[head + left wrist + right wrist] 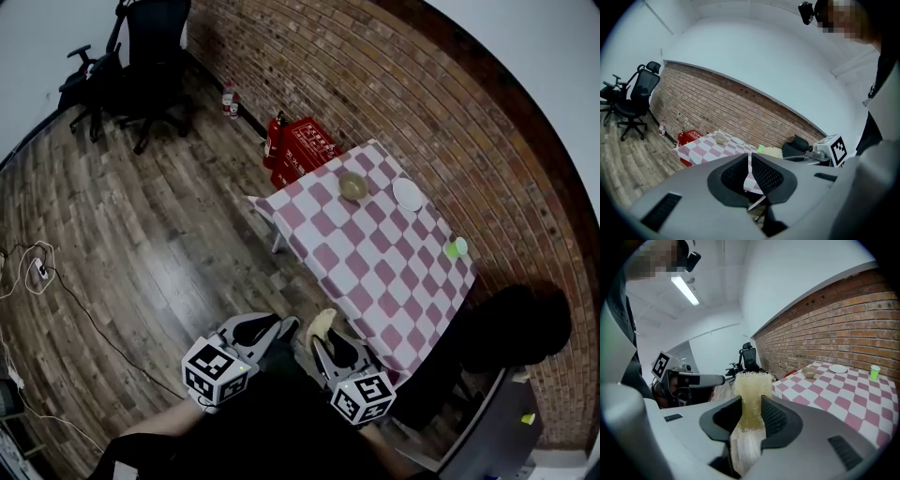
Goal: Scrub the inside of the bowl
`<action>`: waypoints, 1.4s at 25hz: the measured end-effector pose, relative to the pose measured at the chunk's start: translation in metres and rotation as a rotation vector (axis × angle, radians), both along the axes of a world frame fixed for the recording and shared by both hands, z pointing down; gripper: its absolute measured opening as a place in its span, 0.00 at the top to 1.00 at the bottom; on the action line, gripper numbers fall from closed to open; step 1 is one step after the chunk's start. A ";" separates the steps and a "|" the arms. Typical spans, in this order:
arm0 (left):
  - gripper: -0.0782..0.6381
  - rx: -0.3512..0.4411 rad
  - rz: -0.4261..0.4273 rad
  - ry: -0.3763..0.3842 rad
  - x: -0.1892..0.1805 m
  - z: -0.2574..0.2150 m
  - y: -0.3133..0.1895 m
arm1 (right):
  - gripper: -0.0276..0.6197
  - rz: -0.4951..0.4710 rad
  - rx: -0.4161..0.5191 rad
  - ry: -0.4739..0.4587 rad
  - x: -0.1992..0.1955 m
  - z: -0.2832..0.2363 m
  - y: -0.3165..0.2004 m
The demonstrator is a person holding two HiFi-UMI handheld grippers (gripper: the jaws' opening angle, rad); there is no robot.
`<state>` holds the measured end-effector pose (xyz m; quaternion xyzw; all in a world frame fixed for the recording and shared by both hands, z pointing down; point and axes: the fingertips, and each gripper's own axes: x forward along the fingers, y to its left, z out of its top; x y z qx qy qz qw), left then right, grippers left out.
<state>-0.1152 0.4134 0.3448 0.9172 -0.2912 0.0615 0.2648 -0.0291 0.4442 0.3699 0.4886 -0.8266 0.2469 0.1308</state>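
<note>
**Bowl on tabletop, scrubber clamped, grippers off the table**

The bowl [353,185] is seen upright near the far short edge of the tabletop [375,272], which is covered in a pink-and-white check cloth. A white plate [408,194] is placed just beside it, toward the far corner on the brick-wall side. A green cup [456,247] is set at the wall-side long edge, well apart from both.

Right gripper [319,339]: jaws are clenched on a yellowish mesh scrubber [322,322], and its frayed top is seen sticking out past the fingertips. The gripper is held off the table, just beside the near corner and well apart from the bowl.

Left gripper [286,326]: jaws are brought together to a thin slit, with nothing gripped between them. It is held beside the right gripper, over the wood floor.

A red box [300,150] is seen on the floor past the far edge, against the wall. An office chair [150,56] is parked further back.
</note>
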 end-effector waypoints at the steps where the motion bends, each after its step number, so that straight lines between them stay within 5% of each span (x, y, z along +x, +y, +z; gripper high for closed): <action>1: 0.84 0.005 -0.006 -0.005 0.002 -0.001 -0.008 | 0.74 -0.003 0.002 -0.005 0.003 0.000 -0.008; 22: 0.84 0.032 -0.029 -0.054 0.117 -0.007 -0.191 | 0.74 0.019 -0.010 -0.122 0.127 0.005 -0.205; 35: 0.84 -0.003 0.077 -0.073 0.154 0.001 -0.264 | 0.74 0.137 -0.052 -0.115 0.172 0.030 -0.268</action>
